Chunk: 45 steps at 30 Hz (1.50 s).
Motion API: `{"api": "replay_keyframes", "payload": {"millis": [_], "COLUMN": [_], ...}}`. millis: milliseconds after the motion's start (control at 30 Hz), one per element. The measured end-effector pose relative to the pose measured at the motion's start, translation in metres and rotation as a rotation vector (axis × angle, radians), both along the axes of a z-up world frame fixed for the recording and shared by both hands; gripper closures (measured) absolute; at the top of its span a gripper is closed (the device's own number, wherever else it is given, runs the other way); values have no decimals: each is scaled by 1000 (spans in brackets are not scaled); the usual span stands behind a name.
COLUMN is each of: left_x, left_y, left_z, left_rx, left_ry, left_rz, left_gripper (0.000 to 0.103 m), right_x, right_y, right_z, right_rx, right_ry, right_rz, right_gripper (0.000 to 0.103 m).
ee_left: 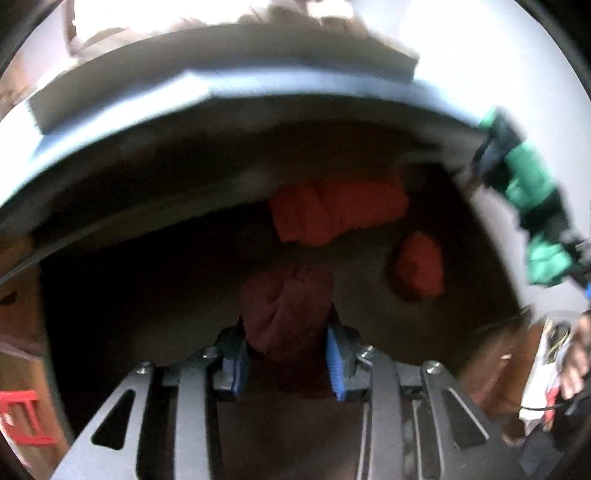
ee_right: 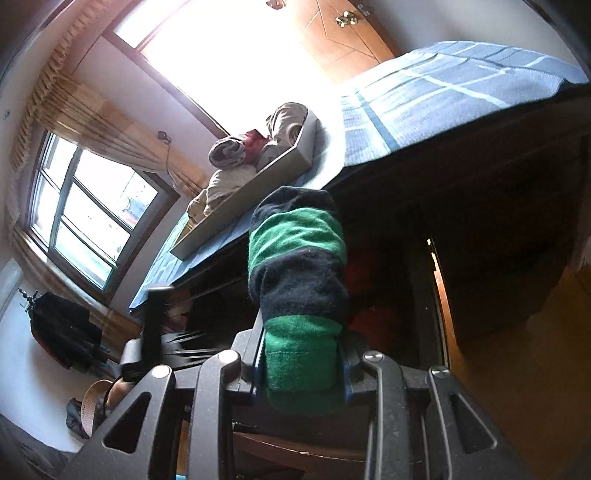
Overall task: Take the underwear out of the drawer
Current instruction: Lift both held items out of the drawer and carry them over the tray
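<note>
In the left wrist view the open drawer (ee_left: 369,306) is dark inside. My left gripper (ee_left: 288,363) is shut on a dark red rolled piece of underwear (ee_left: 288,306), its blue pads (ee_left: 334,365) pressed against both sides. Two orange-red rolls (ee_left: 336,210) (ee_left: 417,266) lie further back in the drawer. My right gripper (ee_right: 301,369) is shut on a green and black rolled piece of underwear (ee_right: 299,288) and holds it up in front of the bed. That same green roll (ee_left: 532,206) shows at the right edge of the left wrist view.
A grey tray (ee_right: 258,184) holding several beige and grey rolls and a red one sits on the bed's blue checked sheet (ee_right: 443,85), above the drawer. Windows with curtains are at the left. A wooden wardrobe (ee_right: 343,33) stands behind the bed, and wooden floor (ee_right: 535,369) lies to the right.
</note>
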State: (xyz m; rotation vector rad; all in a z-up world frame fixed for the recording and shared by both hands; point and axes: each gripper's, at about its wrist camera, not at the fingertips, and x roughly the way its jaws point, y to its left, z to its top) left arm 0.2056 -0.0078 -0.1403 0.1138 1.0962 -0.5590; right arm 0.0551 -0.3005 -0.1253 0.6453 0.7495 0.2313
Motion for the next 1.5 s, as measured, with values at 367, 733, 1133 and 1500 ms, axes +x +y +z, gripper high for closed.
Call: {"api": "replay_keyframes", "payload": {"millis": [367, 733, 1133, 1500], "left_x": [-27, -42, -50, -20], "left_y": [39, 44, 67, 64], "left_z": [49, 78, 115, 140], "left_rx": [-52, -72, -96, -87], "left_ry": [-117, -172, -275, -348], "left_rz": [71, 129, 194, 215], "left_gripper": [70, 70, 70, 70], "right_x": [0, -6, 28, 68], "right_y": [26, 63, 113, 145], "right_z": [9, 20, 50, 74], "right_rx": [58, 99, 148, 137], "right_ry": [-9, -25, -92, -140], "right_rz": [36, 120, 247, 276], "right_gripper": [70, 70, 70, 70]}}
